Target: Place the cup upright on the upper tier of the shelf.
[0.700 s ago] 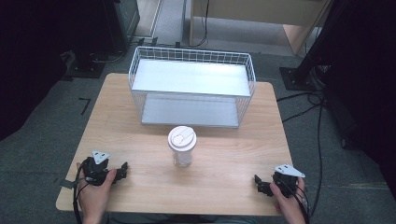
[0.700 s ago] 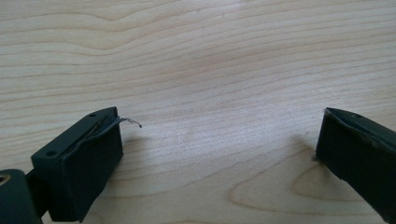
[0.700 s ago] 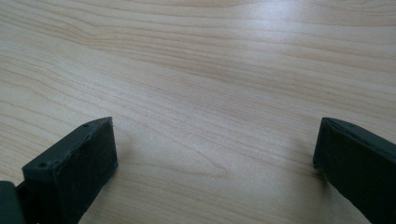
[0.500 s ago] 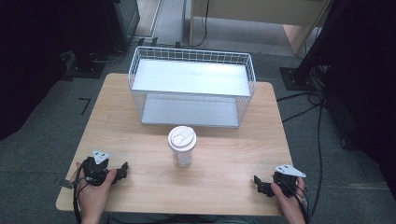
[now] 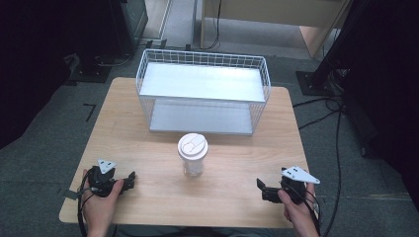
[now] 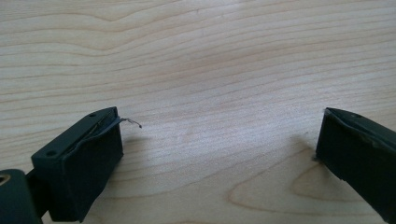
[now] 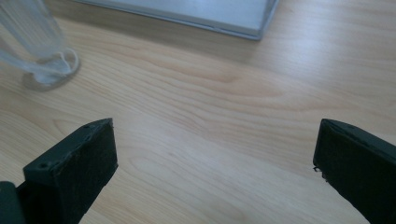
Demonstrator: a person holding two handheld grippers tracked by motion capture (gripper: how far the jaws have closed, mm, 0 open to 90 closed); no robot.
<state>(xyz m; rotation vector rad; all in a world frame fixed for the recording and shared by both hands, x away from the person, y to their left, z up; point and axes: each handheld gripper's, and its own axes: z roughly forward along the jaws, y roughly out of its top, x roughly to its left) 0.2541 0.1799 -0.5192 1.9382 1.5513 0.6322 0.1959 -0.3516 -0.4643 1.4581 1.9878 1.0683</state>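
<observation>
— What is sitting beneath it all?

— A pale wooden surface (image 5: 232,197) is standing on grey carpet in a dim room, with dark equipment lining the left and right sides and cables trailing across the floor at the right. A white wire basket (image 5: 203,91) with a metal shelf is occupying the far half of the surface.

— And the cup?

— A clear plastic cup (image 5: 192,154) with a white lid is standing upright near the middle of the surface, just in front of the basket. In the right gripper view its ribbed transparent base (image 7: 44,60) is showing at the far left.

— Where are the tools lying relative to it?

— The left hand-held gripper (image 5: 129,180) is resting at the near left edge, the right hand-held gripper (image 5: 262,190) at the near right edge, both well apart from the cup, which is standing between them and farther off. Both are gaping wide, jaws spread over bare wood and holding nothing.
</observation>
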